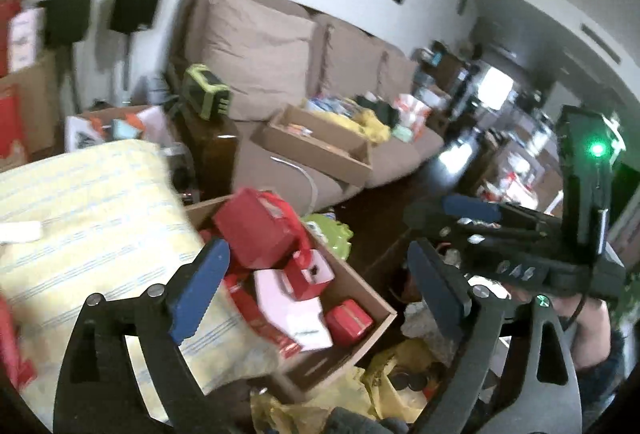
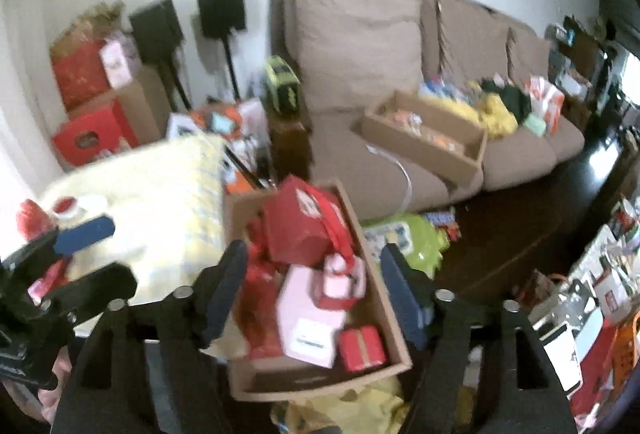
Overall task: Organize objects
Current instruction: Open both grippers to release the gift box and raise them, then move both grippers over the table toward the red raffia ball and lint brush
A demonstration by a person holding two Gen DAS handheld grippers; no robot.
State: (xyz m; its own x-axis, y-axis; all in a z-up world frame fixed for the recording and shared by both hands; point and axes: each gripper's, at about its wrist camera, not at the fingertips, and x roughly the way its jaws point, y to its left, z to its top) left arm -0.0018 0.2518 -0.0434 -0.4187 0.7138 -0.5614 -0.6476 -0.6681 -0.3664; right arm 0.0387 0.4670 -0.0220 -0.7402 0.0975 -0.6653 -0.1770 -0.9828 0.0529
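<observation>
Both claws tilt downward with blue pads apart and nothing between them: left claw (image 1: 316,286), right claw (image 2: 314,292), above the open brown cardboard box (image 2: 394,330) of red and pink packages.

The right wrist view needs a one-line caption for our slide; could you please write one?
Open right gripper above a cardboard box of red and pink gift boxes, a beige sofa behind.

left gripper (image 1: 316,292): black frame | blue pads | silver screws
</observation>
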